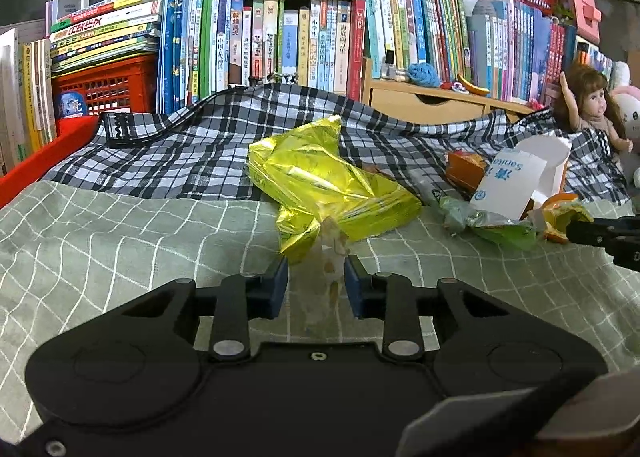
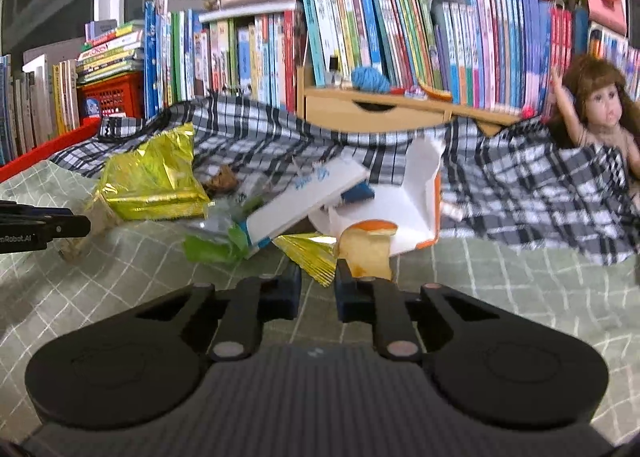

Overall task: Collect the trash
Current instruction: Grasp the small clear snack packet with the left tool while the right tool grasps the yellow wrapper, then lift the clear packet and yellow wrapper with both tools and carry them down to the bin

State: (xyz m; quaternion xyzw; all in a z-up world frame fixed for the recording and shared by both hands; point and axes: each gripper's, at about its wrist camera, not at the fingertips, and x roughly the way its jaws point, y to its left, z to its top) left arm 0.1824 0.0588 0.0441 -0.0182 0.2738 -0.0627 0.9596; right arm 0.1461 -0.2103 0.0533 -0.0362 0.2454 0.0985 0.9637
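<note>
Crinkly yellow foil wrapper (image 1: 320, 193) lies on the green checked cloth (image 1: 120, 241) just ahead of my left gripper (image 1: 316, 285), whose jaws clamp a clear greasy scrap (image 1: 332, 257). From the right view, my right gripper (image 2: 318, 289) sits slack and empty near the torn white carton (image 2: 304, 201); I judge grabbing it comes next.

The left gripper (image 1: 316, 277) is matte black, with blue finger pads (image 1: 278, 289), silver pivot pins and one small centre screw. The right gripper (image 2: 318, 285) matches it, with a ribbed grey top along the frame's bottom.
</note>
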